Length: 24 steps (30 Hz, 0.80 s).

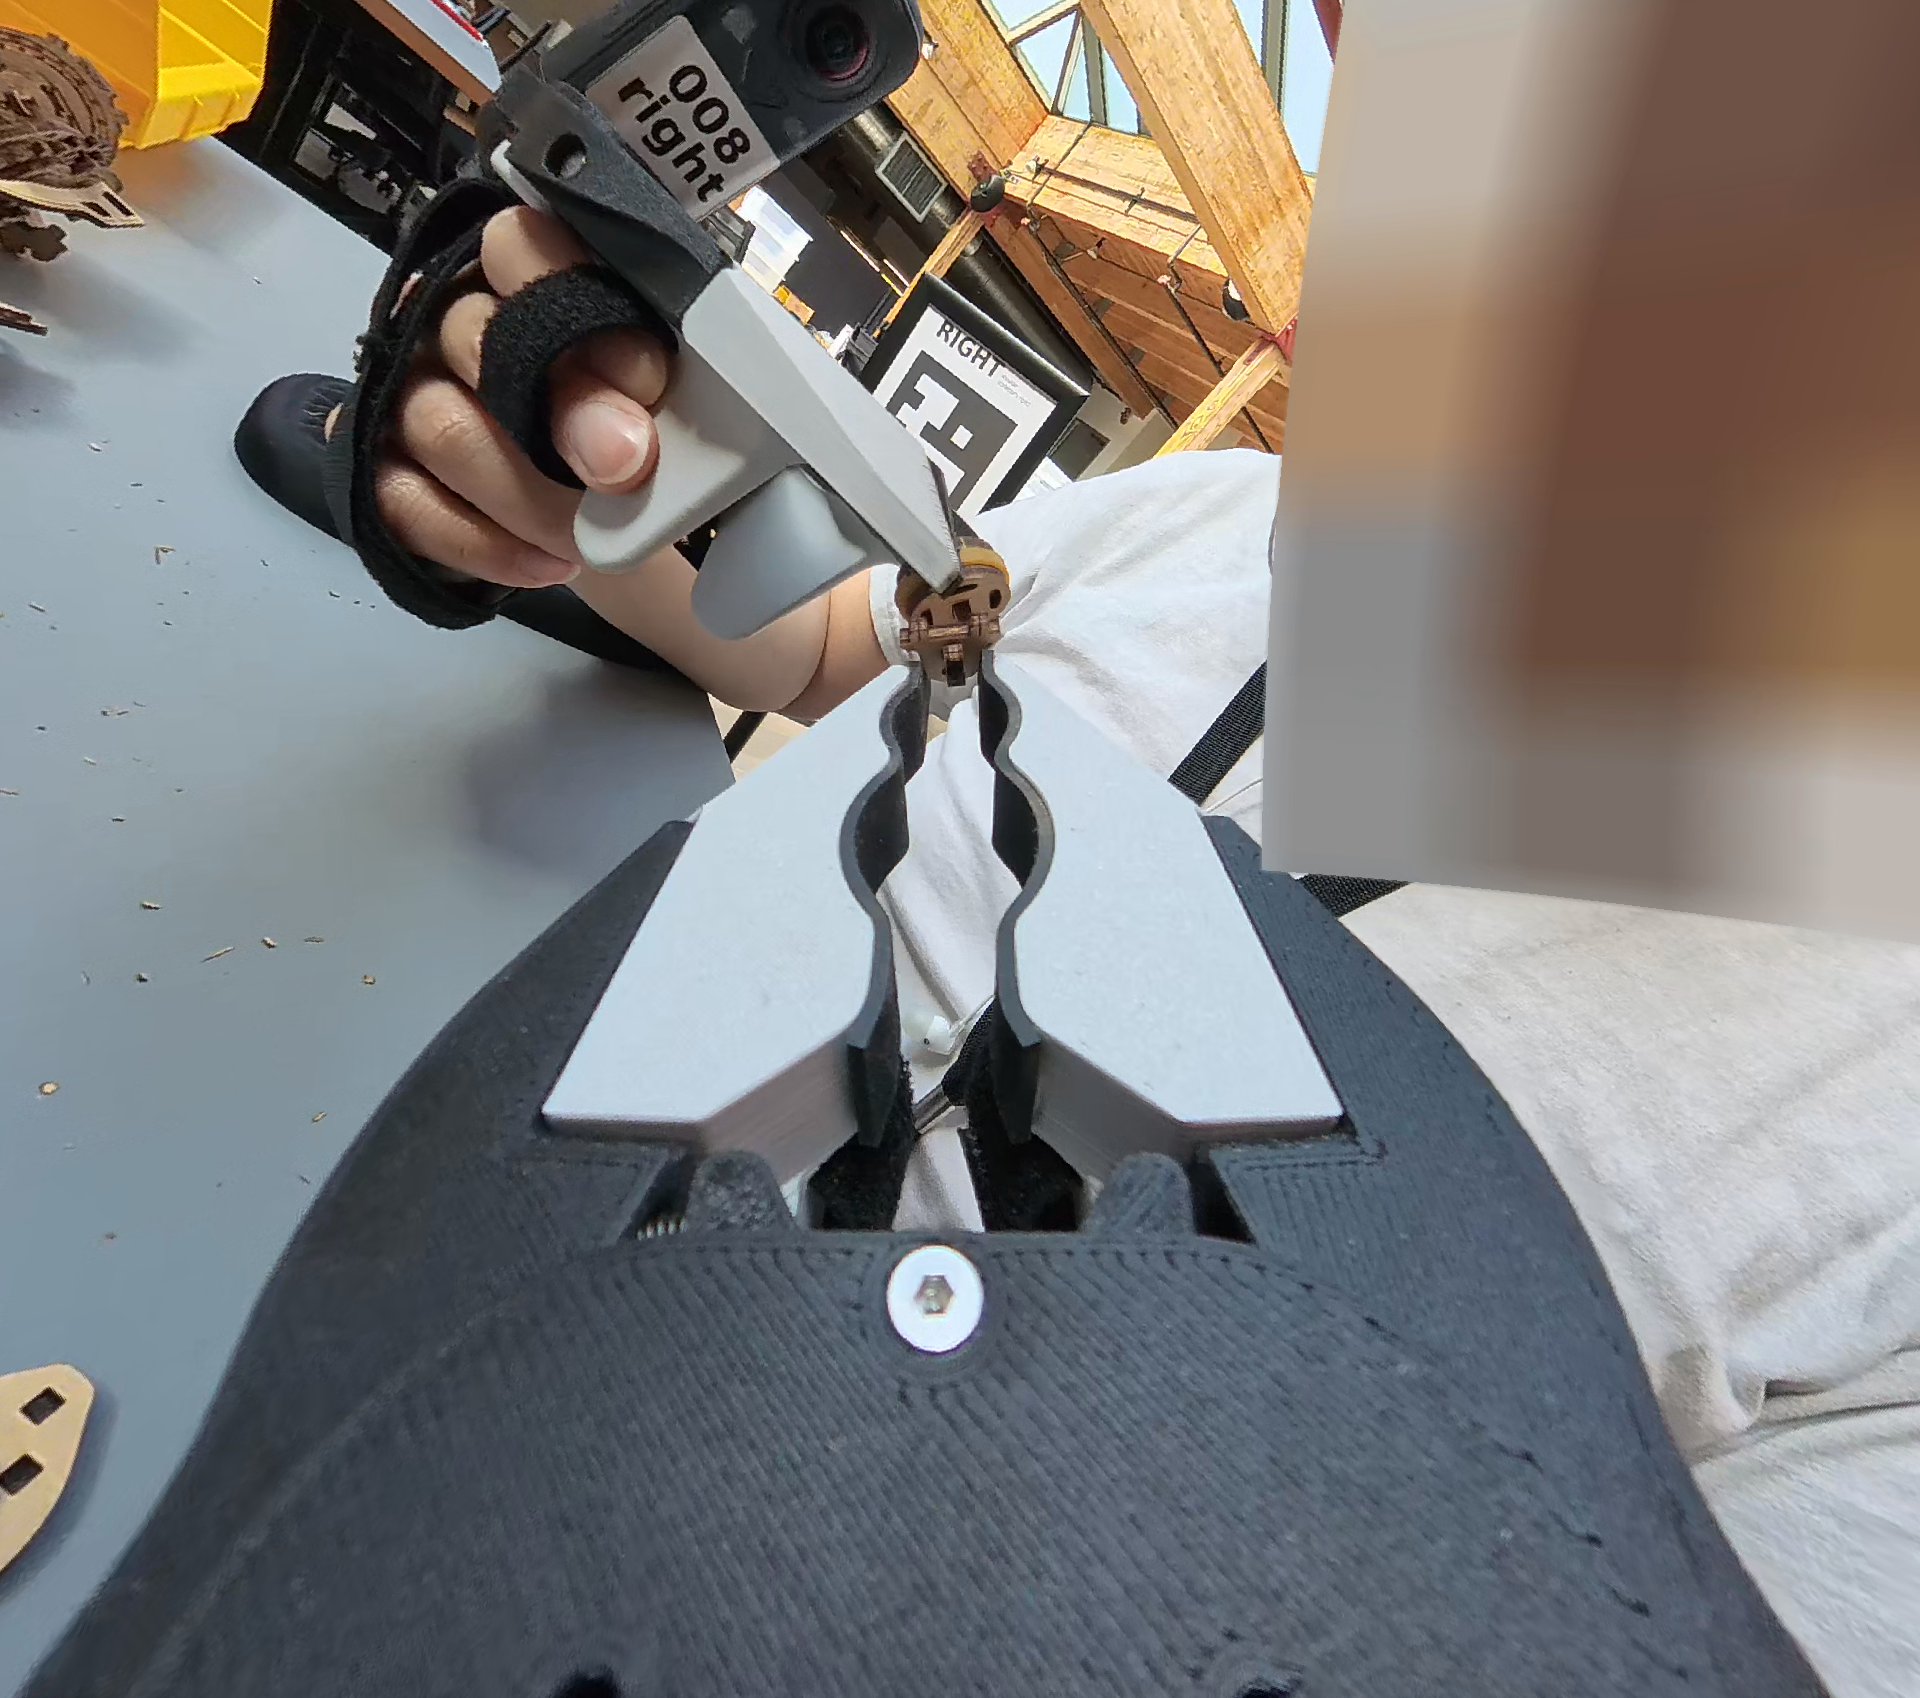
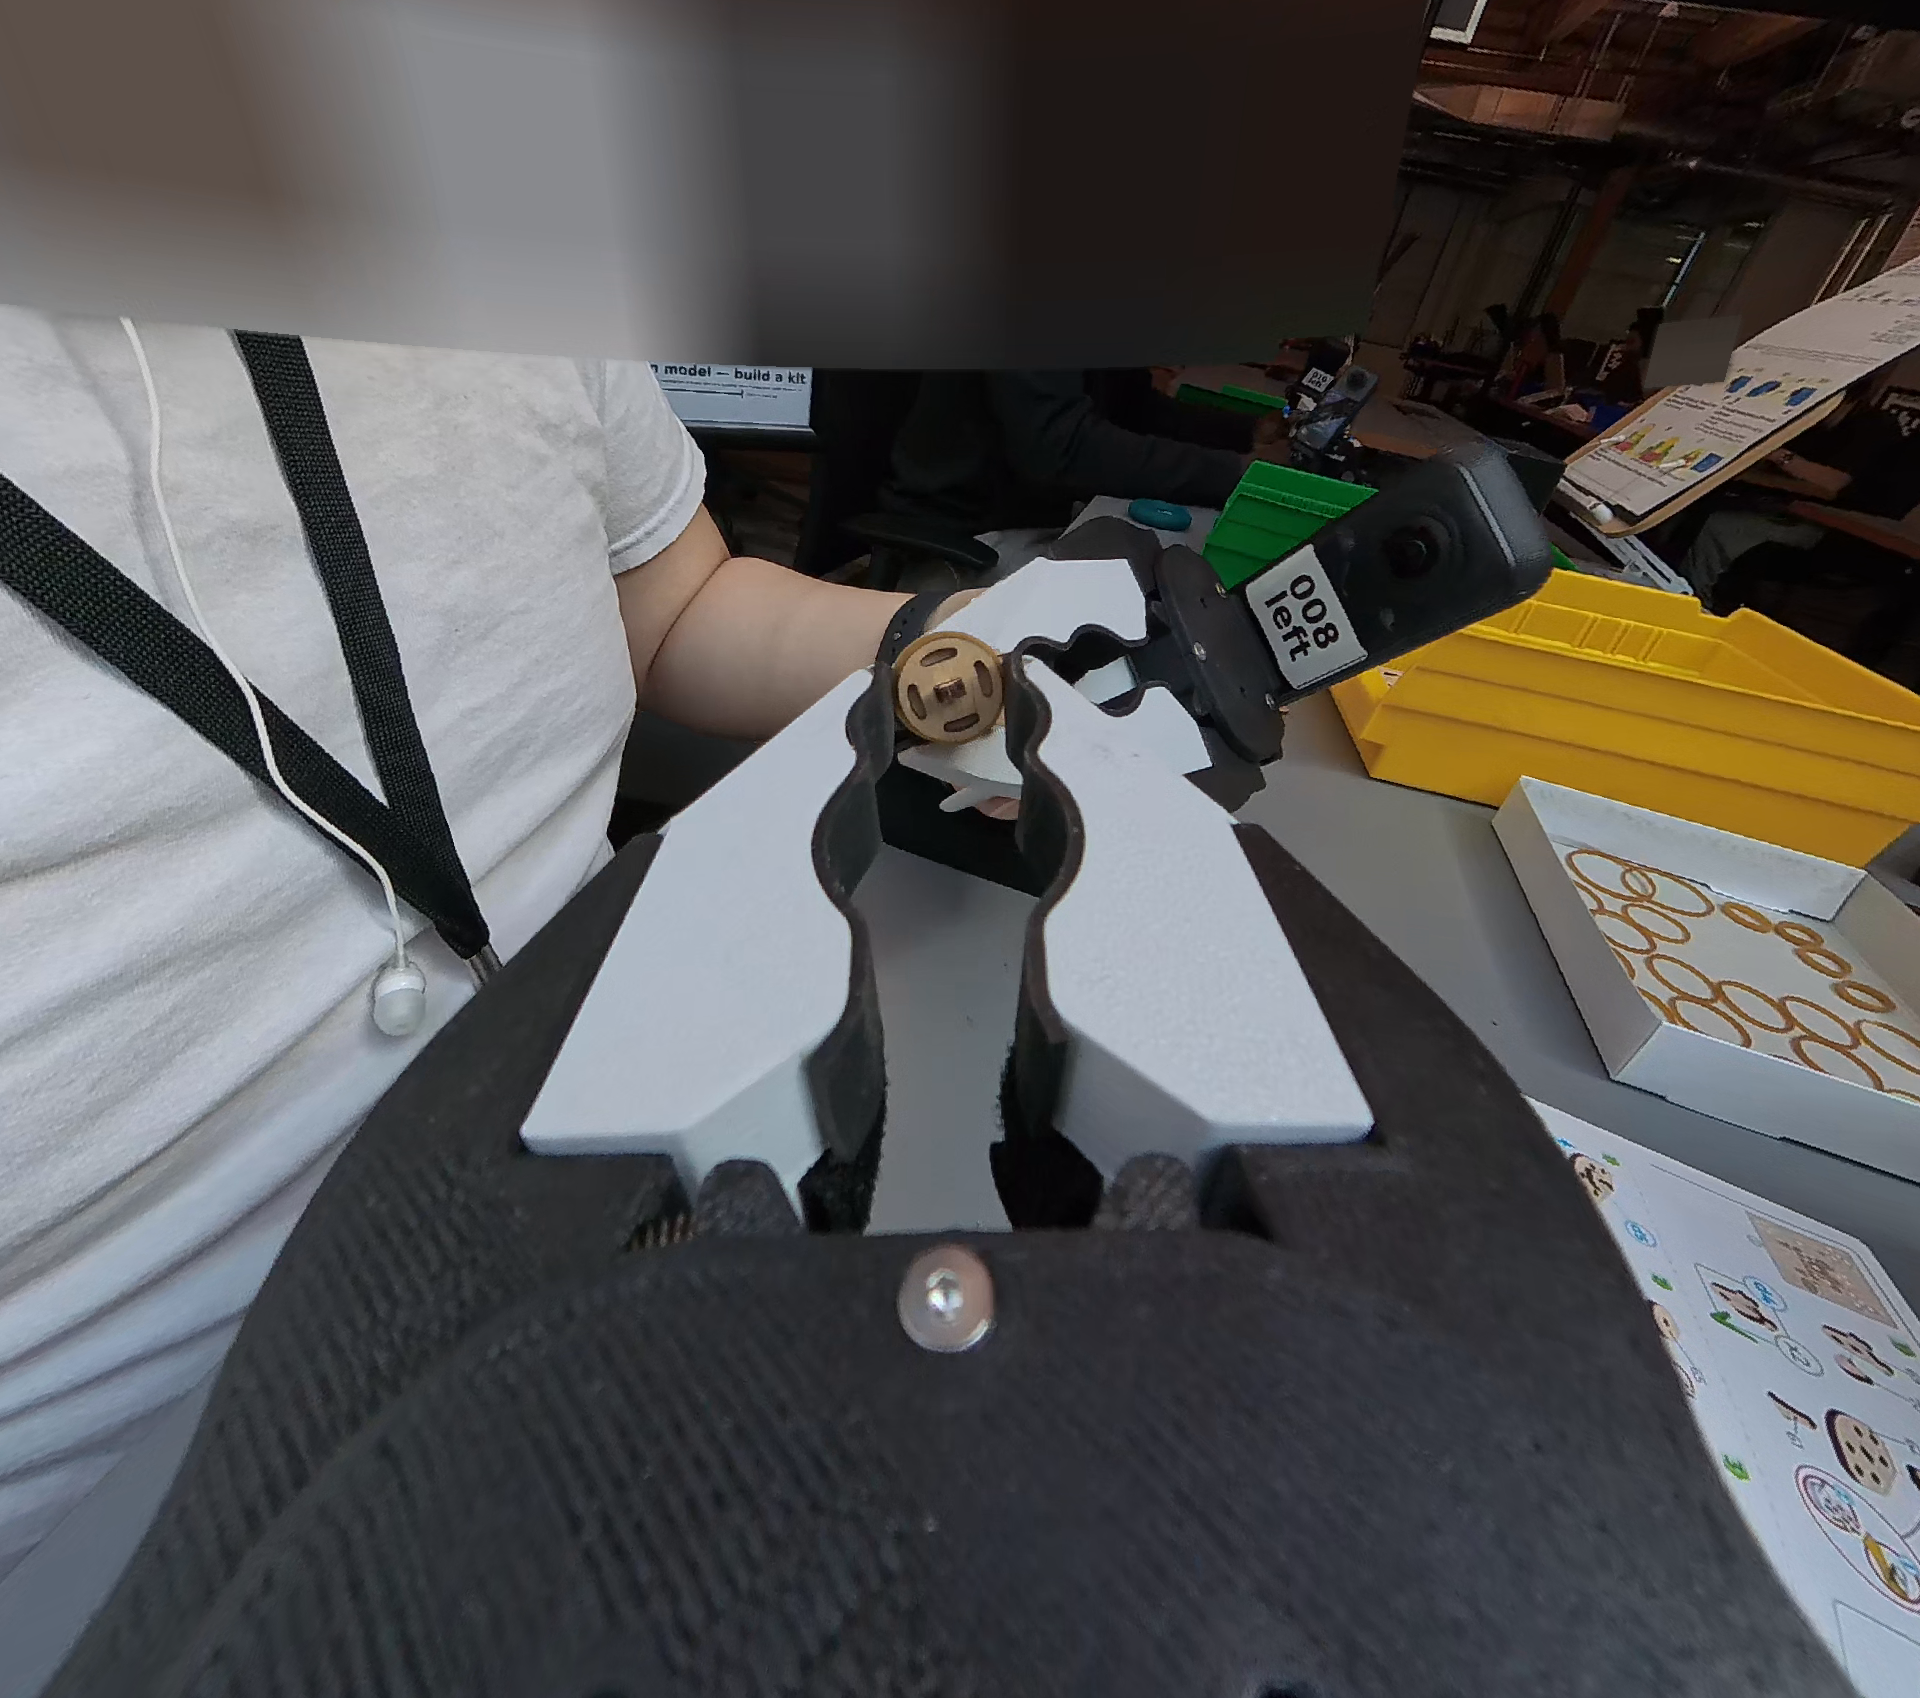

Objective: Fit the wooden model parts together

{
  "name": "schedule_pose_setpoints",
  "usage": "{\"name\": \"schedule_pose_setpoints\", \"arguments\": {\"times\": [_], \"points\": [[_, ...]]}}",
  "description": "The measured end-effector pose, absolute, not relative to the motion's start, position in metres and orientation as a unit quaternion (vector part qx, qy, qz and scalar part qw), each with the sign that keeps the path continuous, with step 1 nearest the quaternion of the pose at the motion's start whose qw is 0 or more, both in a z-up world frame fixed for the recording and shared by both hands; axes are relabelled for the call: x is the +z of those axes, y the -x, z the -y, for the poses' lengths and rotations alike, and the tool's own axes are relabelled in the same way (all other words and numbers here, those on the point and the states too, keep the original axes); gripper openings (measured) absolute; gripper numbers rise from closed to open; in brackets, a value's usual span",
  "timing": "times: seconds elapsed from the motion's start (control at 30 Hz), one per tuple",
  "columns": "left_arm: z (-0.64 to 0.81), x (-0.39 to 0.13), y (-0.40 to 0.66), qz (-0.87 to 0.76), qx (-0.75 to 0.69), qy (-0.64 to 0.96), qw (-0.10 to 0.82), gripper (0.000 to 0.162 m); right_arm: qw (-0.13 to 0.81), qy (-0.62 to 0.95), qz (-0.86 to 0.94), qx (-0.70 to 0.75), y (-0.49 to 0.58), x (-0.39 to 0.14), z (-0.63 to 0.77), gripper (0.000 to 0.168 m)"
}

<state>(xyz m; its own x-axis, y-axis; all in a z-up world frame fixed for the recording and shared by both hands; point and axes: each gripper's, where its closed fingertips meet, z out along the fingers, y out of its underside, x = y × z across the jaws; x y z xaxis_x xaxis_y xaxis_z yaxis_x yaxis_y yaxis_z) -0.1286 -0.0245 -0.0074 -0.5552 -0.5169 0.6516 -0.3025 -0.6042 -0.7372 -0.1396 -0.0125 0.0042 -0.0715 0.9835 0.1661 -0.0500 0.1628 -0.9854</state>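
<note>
Small round wooden assembly (image 2: 948, 690) held above the surface (image 1: 208, 713), pinched at the fingertips of both the right tool (image 2: 948, 698) and left tool (image 1: 951, 677), each nearly closed.

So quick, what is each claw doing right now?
Left gripper: shut on the small brown piece.
Right gripper: shut on the round wooden disc.

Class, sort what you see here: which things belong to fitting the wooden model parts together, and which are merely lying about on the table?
In use:
- small round wooden assembly, held between both tools
- right tool, gripping its disc
- left tool, at its dark lower piece

Lying about:
- yellow bins
- white tray of wooden rings
- instruction sheet
- flat wooden piece
</note>
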Motion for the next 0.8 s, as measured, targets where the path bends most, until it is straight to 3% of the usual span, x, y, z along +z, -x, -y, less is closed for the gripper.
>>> {"name": "schedule_pose_setpoints", "arguments": {"times": [0.63,0.7,0.8], "points": [[0.024,-0.010,0.127,-0.397,-0.787,0.471,0.013,0.007,0.530,0.445,0.539,0.480,0.136,0.006,0.004,0.021],[0.023,-0.013,0.129,-0.398,-0.780,0.482,0.021,0.007,0.491,0.482,0.551,0.472,0.134,-0.009,-0.003,0.020],[0.016,-0.024,0.136,-0.402,-0.754,0.517,0.052,0.007,0.384,0.587,0.613,0.364,0.123,-0.076,-0.020,0.021]]}}
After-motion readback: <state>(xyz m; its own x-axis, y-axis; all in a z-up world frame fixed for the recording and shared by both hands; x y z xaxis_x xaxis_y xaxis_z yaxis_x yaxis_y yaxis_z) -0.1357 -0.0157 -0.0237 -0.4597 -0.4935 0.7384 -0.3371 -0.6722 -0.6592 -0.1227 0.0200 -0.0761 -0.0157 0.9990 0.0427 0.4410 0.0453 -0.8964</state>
